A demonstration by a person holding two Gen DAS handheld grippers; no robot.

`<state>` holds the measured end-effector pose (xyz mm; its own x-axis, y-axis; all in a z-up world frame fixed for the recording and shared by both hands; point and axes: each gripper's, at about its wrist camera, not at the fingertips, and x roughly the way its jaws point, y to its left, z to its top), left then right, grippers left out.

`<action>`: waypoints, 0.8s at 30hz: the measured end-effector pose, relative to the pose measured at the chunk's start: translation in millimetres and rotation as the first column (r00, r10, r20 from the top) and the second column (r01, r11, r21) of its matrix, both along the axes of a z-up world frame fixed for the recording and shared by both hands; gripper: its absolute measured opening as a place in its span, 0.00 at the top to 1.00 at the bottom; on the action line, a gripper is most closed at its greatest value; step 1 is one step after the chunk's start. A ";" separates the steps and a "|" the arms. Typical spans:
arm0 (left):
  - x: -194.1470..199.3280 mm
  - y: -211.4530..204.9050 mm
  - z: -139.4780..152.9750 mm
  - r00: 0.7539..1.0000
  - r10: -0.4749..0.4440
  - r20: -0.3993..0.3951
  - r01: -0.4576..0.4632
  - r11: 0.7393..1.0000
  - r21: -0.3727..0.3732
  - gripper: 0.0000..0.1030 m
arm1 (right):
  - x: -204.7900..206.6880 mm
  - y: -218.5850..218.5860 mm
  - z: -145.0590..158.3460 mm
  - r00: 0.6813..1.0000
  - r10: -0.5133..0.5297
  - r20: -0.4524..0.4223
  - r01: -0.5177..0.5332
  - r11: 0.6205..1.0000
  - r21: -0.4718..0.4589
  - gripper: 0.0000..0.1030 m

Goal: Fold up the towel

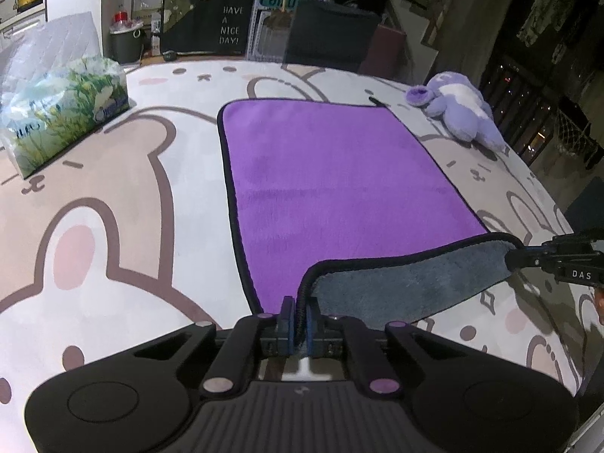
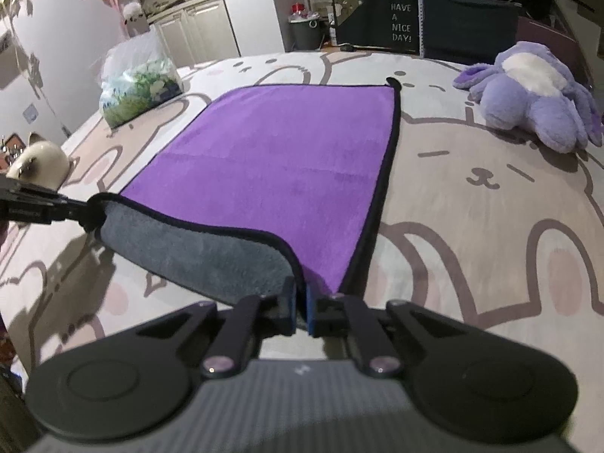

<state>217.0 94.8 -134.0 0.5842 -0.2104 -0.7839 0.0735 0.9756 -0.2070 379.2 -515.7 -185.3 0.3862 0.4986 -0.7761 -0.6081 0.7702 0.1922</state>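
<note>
A purple towel with black trim and a grey underside lies flat on the bear-print cover; it also shows in the right wrist view. Its near edge is lifted and turned over, grey side showing. My left gripper is shut on the near left corner of the towel. My right gripper is shut on the near right corner. The right gripper shows at the right edge of the left wrist view, the left gripper at the left edge of the right wrist view. Both corners are held a little above the surface.
A tissue pack in a plastic bag lies at the far left. A purple plush toy lies at the far right, beside the towel's far corner. A white object sits at the left edge. Furniture and a bin stand beyond the surface.
</note>
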 end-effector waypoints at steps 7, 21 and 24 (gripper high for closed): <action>-1.2 2.5 16.2 0.997 0.026 0.071 -0.025 1.000 -0.009 0.95 | 0.7 -6.2 14.4 0.999 -0.043 0.021 0.042 0.997 0.069 0.94; 15.3 1.8 48.3 0.982 0.027 0.189 -0.033 0.999 0.029 0.95 | 16.4 -13.1 47.1 0.990 -0.117 0.083 0.100 0.977 0.187 0.94; 25.4 2.5 55.3 0.976 0.026 0.215 -0.039 0.998 0.054 0.95 | 24.4 -10.7 52.3 0.987 -0.127 0.102 0.105 0.975 0.195 0.94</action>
<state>242.4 97.3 -78.7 0.7454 -0.1471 -0.6502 0.0783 0.9879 -0.1338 403.6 -526.3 -133.0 0.5300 0.5783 -0.6202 -0.5426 0.7933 0.2760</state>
